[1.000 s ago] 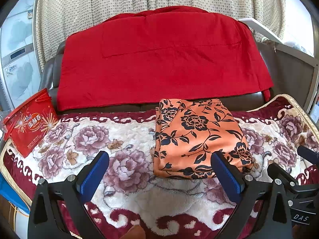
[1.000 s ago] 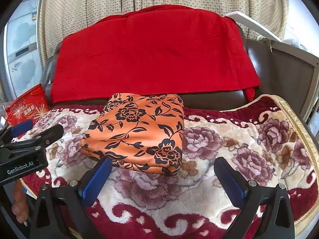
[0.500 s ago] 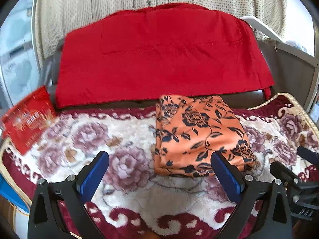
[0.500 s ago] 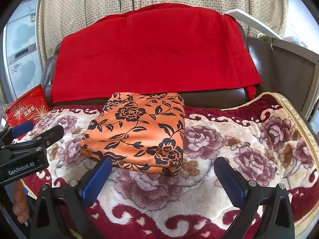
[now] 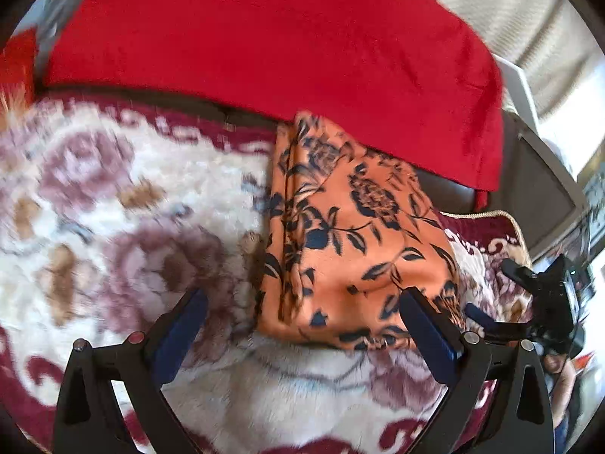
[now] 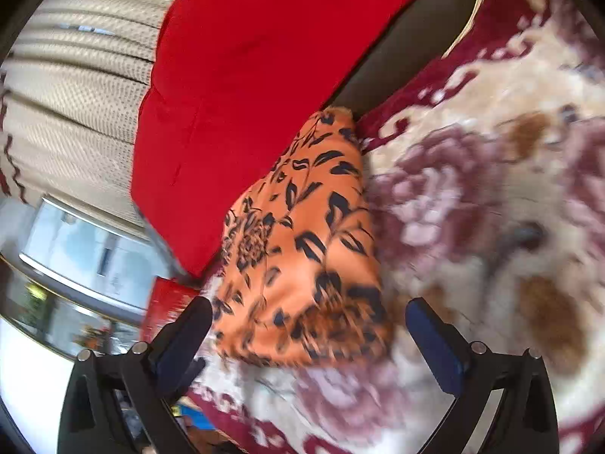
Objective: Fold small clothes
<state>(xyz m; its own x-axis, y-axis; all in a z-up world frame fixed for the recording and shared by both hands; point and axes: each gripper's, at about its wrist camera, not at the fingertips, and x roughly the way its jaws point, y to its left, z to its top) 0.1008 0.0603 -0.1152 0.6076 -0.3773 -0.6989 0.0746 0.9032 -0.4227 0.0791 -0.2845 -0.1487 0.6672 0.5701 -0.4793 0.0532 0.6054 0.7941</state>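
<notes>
Left wrist view: left gripper [image 5: 300,325] has fingers spread wide w/ nothing between them, hovering low over the floral blanket [image 5: 113,204]. The orange floral garment [image 5: 351,238] lies folded in a neat rectangle on the blanket, its far edge touching the red throw [image 5: 264,38] draped over the sofa back. Vs half a sec ago, the view has tilted and swung closer; blanket is motion-blurred, so this gripper is moving fast. The right gripper [image 5: 544,302] shows at the right edge, just beside the garment's near corner. Right wrist view: right gripper [image 6: 308,335] also has fingers apart and empty, the garment's [image 6: 302,249] near corner sitting btwn the blue pads w/o contact. This view has rolled hard sideways since half a sec ago; curtain [image 6: 75,75] now at left. Judgement: garment shape unchanged, folding looks essentially done; both grippers seem to be re-angling, maybe for a final fold or to lift the bundle.
</notes>
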